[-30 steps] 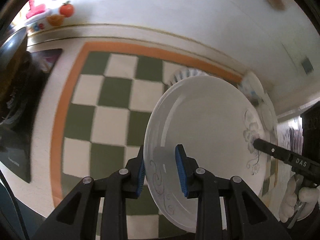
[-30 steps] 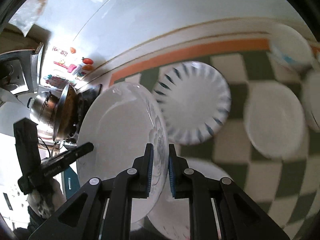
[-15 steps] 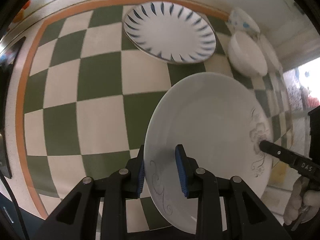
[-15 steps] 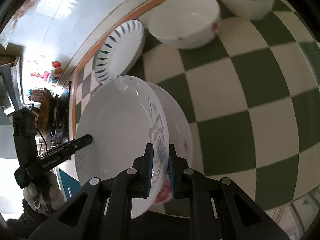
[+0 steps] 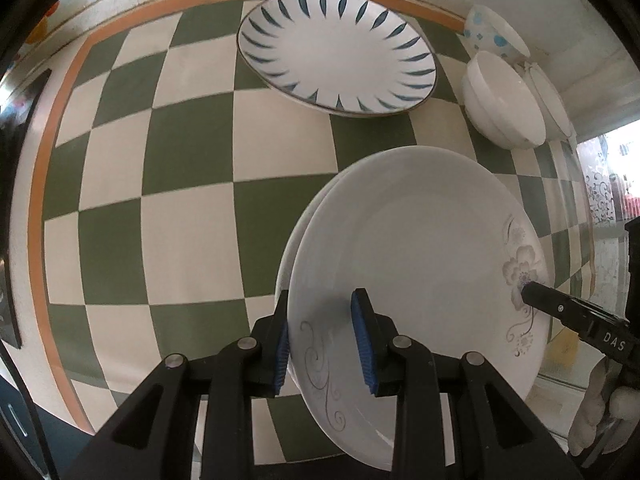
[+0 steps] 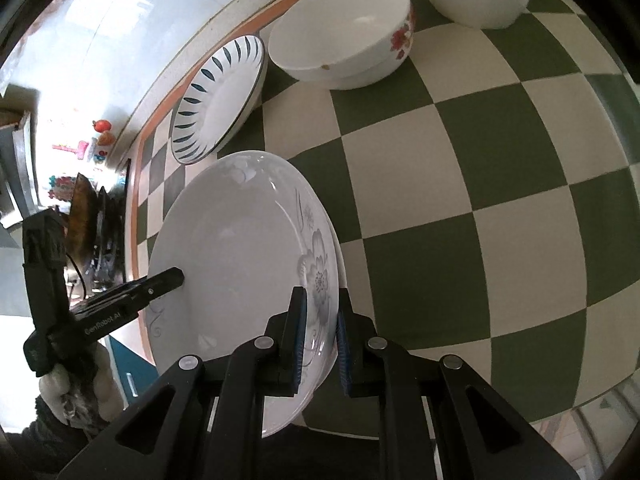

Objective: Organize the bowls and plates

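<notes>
Checkered green-and-cream tablecloth (image 5: 188, 240) carries a second plate (image 5: 294, 248) directly beneath the flowered plate (image 5: 420, 264), pinched at opposite rims by left gripper (image 5: 323, 340) and right gripper (image 6: 320, 344), so lower it level, then release together.

Green-cream checked cloth (image 5: 188, 184), orange border, covers desk; white wall (image 6: 132, 28) behind; stove (image 6: 98, 216) at left edge.

The right gripper (image 6: 319, 338) and left gripper (image 6: 176, 277) pinched opposite rims of the floral plate (image 6: 240, 276) above the checkered tablecloth (image 6: 460, 200).
</notes>
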`<move>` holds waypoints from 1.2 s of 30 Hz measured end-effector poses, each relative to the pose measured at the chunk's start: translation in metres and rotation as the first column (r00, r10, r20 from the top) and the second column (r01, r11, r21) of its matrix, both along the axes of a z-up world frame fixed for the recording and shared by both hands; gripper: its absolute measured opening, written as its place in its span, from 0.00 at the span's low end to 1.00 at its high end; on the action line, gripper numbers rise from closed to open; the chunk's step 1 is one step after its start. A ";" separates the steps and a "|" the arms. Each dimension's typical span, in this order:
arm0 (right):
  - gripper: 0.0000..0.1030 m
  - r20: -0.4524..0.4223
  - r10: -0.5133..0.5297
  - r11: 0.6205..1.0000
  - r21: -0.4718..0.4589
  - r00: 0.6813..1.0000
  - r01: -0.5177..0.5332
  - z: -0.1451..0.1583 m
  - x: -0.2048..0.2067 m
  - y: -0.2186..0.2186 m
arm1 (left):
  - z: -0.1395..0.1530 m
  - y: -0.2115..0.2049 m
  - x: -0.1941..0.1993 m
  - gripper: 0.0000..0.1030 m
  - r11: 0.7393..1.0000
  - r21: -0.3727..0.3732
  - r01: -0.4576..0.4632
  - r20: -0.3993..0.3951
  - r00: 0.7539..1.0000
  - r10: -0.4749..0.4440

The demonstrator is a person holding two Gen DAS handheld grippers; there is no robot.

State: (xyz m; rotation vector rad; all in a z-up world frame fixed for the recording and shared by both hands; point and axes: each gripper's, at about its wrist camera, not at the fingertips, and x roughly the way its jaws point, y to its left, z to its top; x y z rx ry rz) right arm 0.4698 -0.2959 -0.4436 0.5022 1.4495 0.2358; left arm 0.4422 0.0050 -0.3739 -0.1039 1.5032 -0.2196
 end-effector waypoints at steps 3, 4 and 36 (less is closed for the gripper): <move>0.15 -0.016 0.014 1.000 -0.020 1.000 -0.014 0.000 0.003 0.001 | -0.004 0.000 0.001 0.26 1.000 -0.006 -0.009 -0.020 1.000 0.009; 0.15 -0.023 0.016 1.000 -0.024 1.000 -0.017 0.000 0.004 0.001 | -0.004 0.000 0.000 0.26 1.000 -0.006 -0.008 -0.024 1.000 0.008; 0.35 0.058 0.072 0.995 0.068 0.996 -0.076 0.085 0.118 0.023 | 0.046 0.051 0.094 0.30 0.987 -0.016 -0.157 0.074 0.985 0.158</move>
